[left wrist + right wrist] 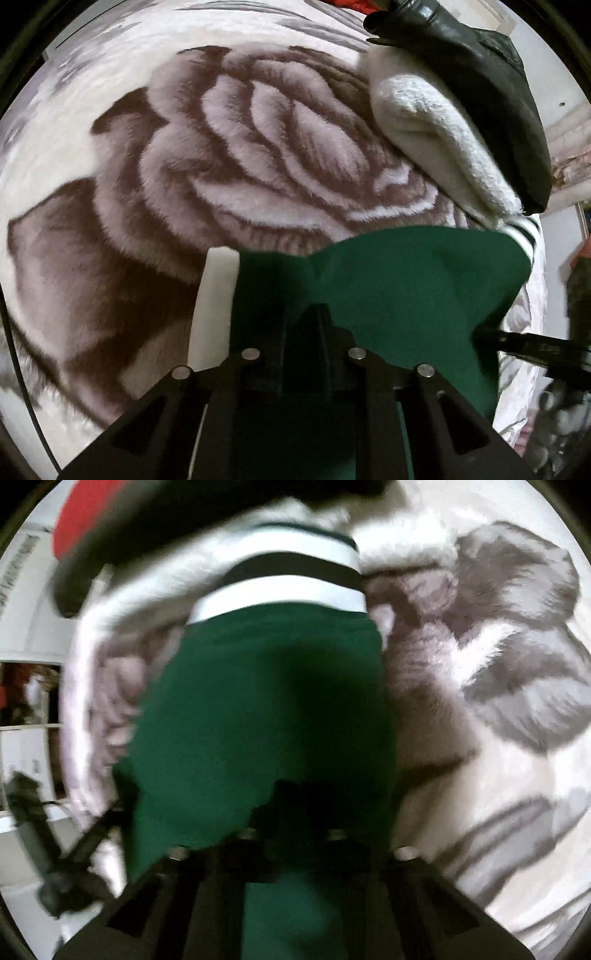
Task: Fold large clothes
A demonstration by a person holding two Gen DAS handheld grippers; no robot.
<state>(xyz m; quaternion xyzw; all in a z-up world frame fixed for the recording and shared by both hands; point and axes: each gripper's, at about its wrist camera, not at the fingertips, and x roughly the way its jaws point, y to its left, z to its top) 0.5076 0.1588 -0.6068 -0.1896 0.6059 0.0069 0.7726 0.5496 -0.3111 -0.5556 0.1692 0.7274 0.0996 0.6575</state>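
Note:
A dark green garment (406, 280) with a white-and-black striped band (284, 587) hangs from both grippers above a fluffy rose-patterned blanket (236, 147). My left gripper (295, 295) is shut on the green garment; its white left finger (216, 295) shows, the other is hidden under the cloth. My right gripper (295, 812) is shut on the same garment (258, 720), its fingers covered by the cloth. The right wrist view is blurred. The other gripper shows at the right edge of the left wrist view (532, 347) and the lower left of the right wrist view (44, 849).
A folded white fleece (443, 140) lies at the blanket's far right with a black leather garment (480, 74) on top. A red item (85, 513) sits at the upper left of the right wrist view. A wall and shelving (29, 701) stand beyond the bed edge.

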